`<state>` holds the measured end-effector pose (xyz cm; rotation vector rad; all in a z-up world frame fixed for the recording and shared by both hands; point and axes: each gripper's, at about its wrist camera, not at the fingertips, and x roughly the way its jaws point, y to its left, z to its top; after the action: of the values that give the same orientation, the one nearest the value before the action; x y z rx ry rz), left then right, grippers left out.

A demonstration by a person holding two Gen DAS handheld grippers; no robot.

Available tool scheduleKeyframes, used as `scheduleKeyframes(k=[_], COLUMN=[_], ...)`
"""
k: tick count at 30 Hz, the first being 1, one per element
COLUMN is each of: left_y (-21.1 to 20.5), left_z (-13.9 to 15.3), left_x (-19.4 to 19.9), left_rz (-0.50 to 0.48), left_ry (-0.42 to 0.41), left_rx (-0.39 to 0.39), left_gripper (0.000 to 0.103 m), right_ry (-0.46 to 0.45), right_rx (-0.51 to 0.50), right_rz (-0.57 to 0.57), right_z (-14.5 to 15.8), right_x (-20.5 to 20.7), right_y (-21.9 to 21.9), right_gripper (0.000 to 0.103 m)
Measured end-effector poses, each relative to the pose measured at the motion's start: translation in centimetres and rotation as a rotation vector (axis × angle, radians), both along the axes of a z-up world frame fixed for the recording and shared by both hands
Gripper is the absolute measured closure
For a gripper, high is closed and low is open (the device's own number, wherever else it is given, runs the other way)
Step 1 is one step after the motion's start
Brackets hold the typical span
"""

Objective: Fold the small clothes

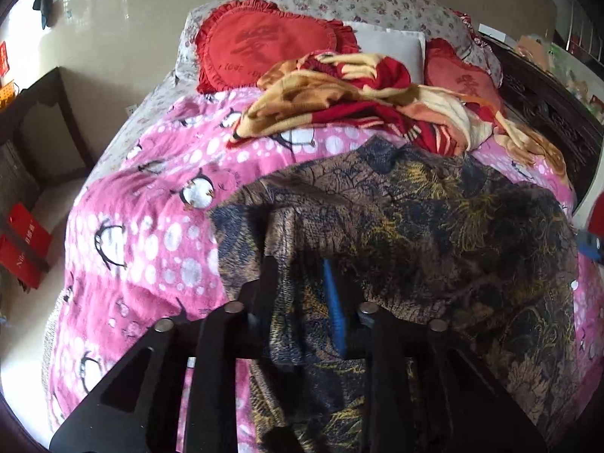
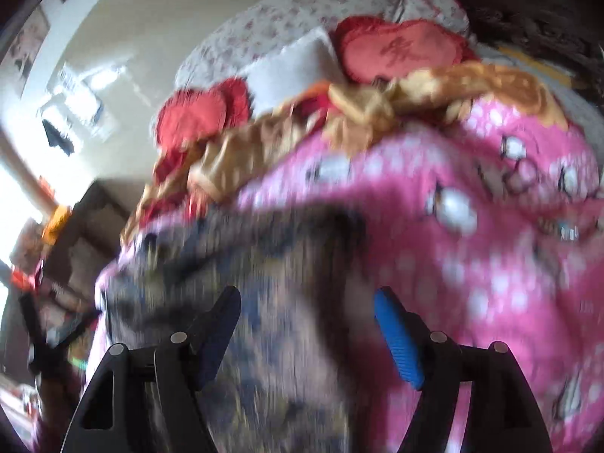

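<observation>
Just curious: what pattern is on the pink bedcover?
White dots and cartoon penguins on the pink bedcover; clearest in the left wrist view.

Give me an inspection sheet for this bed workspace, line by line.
Surface: pink penguin-print blanket covering the bed.
Job's things: dark brown patterned garment spread on the blanket, one edge bunched up.
Clutter: red and yellow blanket crumpled, two red heart cushions, a white pillow behind.
Grippers: left gripper shut on the garment's near edge; right gripper open above the garment, view blurred.
Cables: nothing seen.
Surroundings: dark wooden chair, red box on the floor, carved headboard.
</observation>
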<state>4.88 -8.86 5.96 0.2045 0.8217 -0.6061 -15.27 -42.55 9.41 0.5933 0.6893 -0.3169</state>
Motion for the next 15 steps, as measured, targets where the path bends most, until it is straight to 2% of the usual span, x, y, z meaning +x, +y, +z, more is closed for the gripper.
scheduleKeyframes(k=[1,2,3,7,10,12,13,15], left_y=[-0.5,-0.8,-1.3,-1.7,-2.0,-1.6,-1.4,-1.1], left_z=[-0.7,-1.2,-1.9,-2.4,-2.5,-2.0,-1.9,-1.7], left_x=[0.3,0.4,0.6,0.1,0.0,-0.1,0.0,0.2], left_rz=[0.001,0.005,0.013,0.005,0.005,0.010,0.013,0.032], left_ry=[0.021,0.034,0.045,0.032,0.038,0.031,0.024,0.004], left_rx=[0.007,0.017,0.036,0.050,0.055,0.044,0.041,0.042], left_gripper=[0.075,0.074,0.075,0.074,0.074,0.074,0.074,0.074], right_ry=[0.031,0.066,0.117,0.101,0.186,0.175,0.147,0.067], right_rx=[0.003,0.000,-0.024,-0.087,-0.067,-0.079,-0.090,-0.119], right_rz=[0.015,0.024,0.029,0.003,-0.019,-0.028,-0.053,-0.131], right_z=[-1.0,-1.8,-2.6,-1.6,-3.0,-2.1,-1.0,1.2], right_x=[-0.2,-0.2,-0.3,-2.0,-1.4,-1.6,-1.9,-2.6], right_y=[0.5,0.9,1.2,1.3,0.8,1.1,1.1,0.9], right_gripper=[0.038,0.080,0.097,0.097,0.097,0.096,0.091,0.057])
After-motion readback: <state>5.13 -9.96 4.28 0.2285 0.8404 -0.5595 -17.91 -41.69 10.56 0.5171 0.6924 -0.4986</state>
